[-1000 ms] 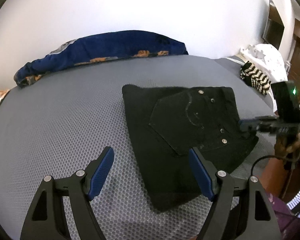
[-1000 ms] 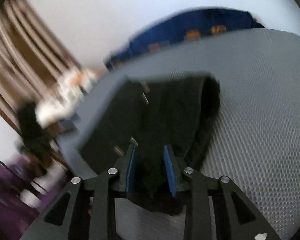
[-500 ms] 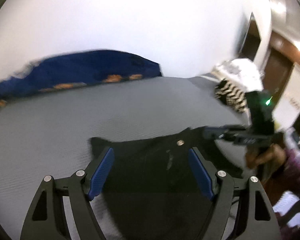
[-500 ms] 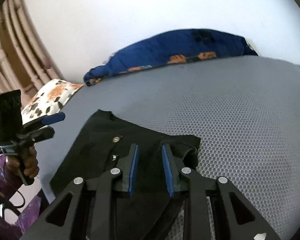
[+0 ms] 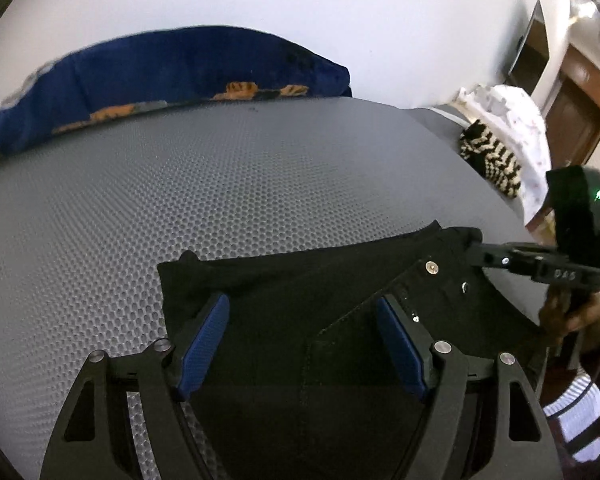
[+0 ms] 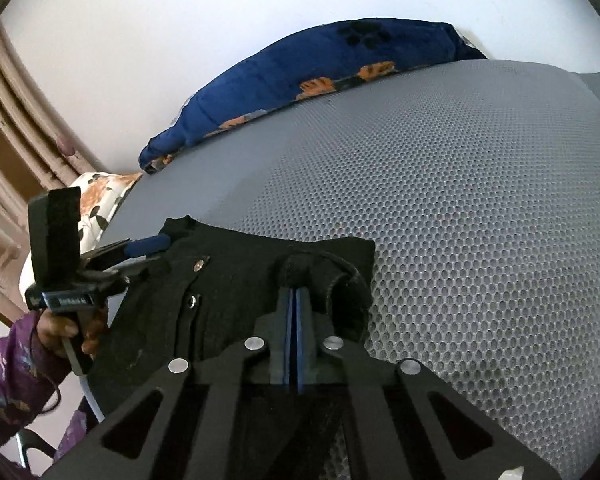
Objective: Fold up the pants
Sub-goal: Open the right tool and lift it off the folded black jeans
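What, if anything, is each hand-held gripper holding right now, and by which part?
The right hand-held gripper pinches the black pants at a raised fold near their far corner. The left hand-held gripper is open, holding nothing.

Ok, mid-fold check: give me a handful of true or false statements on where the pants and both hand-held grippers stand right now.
1. The right hand-held gripper is pinched shut on the black pants. True; its jaws have just been closing on a fold of the cloth.
2. The left hand-held gripper is clamped on the waistband. False: its jaws stand wide open over the pants, gripping nothing.
3. The pants lie on a grey mesh bed cover. True.
4. The blue blanket covers the pants. False: it lies apart, along the wall at the far edge.
5. The pants are red. False: black, with metal buttons.
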Demonstrator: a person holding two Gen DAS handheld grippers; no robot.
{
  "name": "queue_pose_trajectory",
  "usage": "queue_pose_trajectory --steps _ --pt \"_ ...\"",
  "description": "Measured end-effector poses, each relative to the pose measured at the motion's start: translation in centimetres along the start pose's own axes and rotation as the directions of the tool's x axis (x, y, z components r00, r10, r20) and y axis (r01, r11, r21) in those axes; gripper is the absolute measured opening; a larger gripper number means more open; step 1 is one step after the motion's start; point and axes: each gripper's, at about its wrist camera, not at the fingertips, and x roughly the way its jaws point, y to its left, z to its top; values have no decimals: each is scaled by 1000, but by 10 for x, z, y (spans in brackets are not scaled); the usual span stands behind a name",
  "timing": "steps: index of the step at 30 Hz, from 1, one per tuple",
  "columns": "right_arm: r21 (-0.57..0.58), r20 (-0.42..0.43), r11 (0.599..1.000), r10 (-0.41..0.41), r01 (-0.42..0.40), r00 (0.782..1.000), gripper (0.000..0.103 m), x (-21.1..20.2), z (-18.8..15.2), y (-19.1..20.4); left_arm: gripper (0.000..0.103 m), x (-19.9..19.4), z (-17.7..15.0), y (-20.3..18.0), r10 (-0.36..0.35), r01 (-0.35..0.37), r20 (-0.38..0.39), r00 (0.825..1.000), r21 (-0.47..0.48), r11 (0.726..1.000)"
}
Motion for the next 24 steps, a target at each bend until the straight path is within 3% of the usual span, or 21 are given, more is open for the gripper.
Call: queue_pose_trajectory --steps 1,4,8,10,16,21,24 --pt "4 10 1000 -4 4 1000 0 -4 1 2 76 -7 1 -4 10 -10 15 1000 1 1000" --pt "-47 95 998 -31 36 995 14 -33 2 24 76 -37 -2 -17 36 -36 96 995 0 999" --pt "-119 165 990 -51 71 985 35 -68 -8 63 79 -79 -19 -39 107 -111 194 975 8 994" --pt "-129 181 987 -70 94 981 40 -78 -17 78 82 -93 -27 -48 160 -164 217 963 -2 987" --pt "-123 208 987 -80 108 975 40 -98 -54 124 87 -128 -59 -64 221 -213 219 950 -60 975" --pt "-130 253 968 -178 216 951 55 -104 -85 145 91 -144 -78 -65 287 -265 200 937 -128 956" --pt "-117 261 958 -226 263 939 56 -103 -98 148 91 -154 -84 -70 380 -358 208 901 -136 924"
